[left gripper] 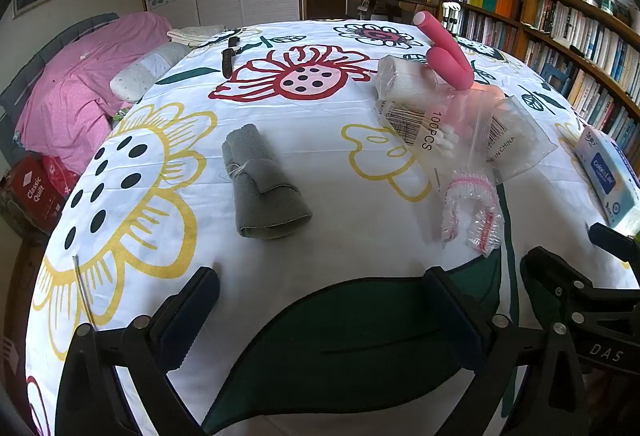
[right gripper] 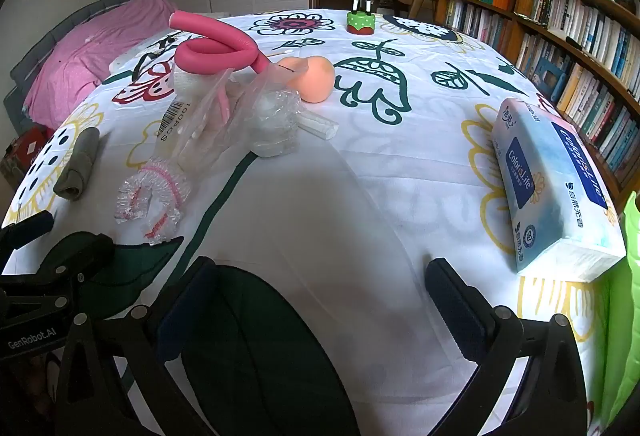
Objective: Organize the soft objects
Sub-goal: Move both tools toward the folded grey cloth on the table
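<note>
A rolled grey cloth [left gripper: 262,184] lies on the flowered tablecloth [left gripper: 328,124], ahead of my open, empty left gripper [left gripper: 324,292]; it also shows in the right wrist view [right gripper: 78,166]. To its right lie a clear shower cap with pink trim [left gripper: 472,212], bags of cotton swabs [left gripper: 424,120] and a bent pink foam tube [left gripper: 444,56]. In the right wrist view the shower cap [right gripper: 150,196], swab bags [right gripper: 208,124], foam tube [right gripper: 216,48], a peach soft ball [right gripper: 316,78] and a tissue pack [right gripper: 552,184] lie ahead of my open, empty right gripper [right gripper: 320,288].
A toy giraffe on a green base [right gripper: 362,0] stands at the far edge. A black watch [left gripper: 230,56] lies far left. A bed with pink bedding [left gripper: 88,84] is to the left, bookshelves [left gripper: 560,32] to the right. Something green [right gripper: 628,296] sits at the right edge.
</note>
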Demonstrator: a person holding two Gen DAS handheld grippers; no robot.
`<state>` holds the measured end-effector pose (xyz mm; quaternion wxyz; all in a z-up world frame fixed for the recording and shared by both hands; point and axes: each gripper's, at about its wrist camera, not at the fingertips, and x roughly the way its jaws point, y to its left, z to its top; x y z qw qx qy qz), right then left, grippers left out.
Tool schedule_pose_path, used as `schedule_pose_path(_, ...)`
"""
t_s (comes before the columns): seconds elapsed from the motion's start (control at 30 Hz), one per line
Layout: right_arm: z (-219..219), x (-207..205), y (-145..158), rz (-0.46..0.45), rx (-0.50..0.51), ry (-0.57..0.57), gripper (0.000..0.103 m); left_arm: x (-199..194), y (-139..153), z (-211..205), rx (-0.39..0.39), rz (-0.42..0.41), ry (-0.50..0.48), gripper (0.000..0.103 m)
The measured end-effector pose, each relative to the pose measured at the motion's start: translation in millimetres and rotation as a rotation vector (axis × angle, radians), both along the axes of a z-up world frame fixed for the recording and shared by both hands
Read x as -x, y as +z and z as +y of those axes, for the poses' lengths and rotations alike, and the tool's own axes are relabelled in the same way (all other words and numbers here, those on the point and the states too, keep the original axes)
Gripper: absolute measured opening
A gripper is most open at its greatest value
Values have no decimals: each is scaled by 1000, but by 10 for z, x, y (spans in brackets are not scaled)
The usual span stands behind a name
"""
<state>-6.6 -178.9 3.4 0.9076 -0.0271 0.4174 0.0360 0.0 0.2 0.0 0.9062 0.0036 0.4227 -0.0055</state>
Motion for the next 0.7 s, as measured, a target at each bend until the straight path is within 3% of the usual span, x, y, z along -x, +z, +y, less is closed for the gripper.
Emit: schedule_pose_path(0.7, -2, 4, 0, 0, 0, 0, 103, -3, -2, 2, -6, -1, 0, 103)
